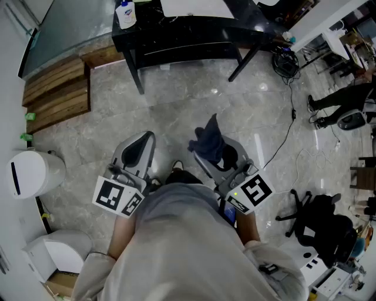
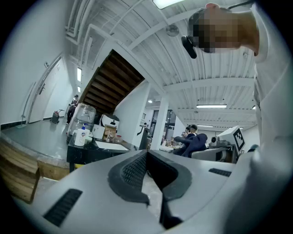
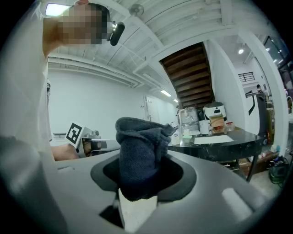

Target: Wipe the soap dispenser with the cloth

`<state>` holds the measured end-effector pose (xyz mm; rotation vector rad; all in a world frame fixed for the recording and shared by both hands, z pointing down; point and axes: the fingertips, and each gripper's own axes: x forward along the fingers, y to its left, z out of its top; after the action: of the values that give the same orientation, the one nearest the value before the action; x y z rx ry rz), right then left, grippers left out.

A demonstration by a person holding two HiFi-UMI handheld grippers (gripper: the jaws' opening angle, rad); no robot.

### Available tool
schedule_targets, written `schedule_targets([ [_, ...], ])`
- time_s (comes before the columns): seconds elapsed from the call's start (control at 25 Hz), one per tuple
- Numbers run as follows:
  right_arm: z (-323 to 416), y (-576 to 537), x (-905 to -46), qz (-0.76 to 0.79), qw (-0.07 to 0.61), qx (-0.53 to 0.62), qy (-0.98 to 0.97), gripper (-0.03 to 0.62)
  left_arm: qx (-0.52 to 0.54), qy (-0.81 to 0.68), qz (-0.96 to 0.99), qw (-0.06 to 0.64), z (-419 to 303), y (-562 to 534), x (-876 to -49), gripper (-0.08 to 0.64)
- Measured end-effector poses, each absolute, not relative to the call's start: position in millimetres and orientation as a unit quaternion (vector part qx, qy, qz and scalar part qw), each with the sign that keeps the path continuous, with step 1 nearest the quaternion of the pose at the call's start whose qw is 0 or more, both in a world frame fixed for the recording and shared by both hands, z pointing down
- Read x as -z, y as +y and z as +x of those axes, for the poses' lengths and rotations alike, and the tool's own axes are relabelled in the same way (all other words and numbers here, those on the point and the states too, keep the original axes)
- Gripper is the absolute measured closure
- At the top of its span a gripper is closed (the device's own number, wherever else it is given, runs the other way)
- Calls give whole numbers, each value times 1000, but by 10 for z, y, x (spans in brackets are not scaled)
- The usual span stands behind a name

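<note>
A white soap dispenser (image 1: 126, 13) with a blue label stands on the black table (image 1: 176, 32) at the top of the head view; in the left gripper view the soap dispenser (image 2: 81, 135) is small at the table's left end. My right gripper (image 1: 207, 147) is shut on a dark blue cloth (image 1: 210, 141), which bunches up above its jaws; in the right gripper view the cloth (image 3: 139, 153) fills the middle. My left gripper (image 1: 141, 148) is shut with nothing in it. Both grippers are held close to my body, well short of the table.
A white sheet (image 1: 194, 7) lies on the black table. Wooden steps (image 1: 56, 94) sit to the left, a white bin (image 1: 32, 173) at the left edge. Cables (image 1: 288, 126) and a black office chair (image 1: 323, 226) are on the marble floor to the right.
</note>
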<state>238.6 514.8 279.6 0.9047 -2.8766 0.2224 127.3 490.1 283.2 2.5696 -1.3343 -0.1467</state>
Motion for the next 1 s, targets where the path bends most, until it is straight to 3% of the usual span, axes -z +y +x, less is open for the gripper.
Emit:
schedule_targets([
  [1.0,2483,4769,-2942,271,35,-117,-955,423,26,-506,853,124,1114,4537,-2988,552],
])
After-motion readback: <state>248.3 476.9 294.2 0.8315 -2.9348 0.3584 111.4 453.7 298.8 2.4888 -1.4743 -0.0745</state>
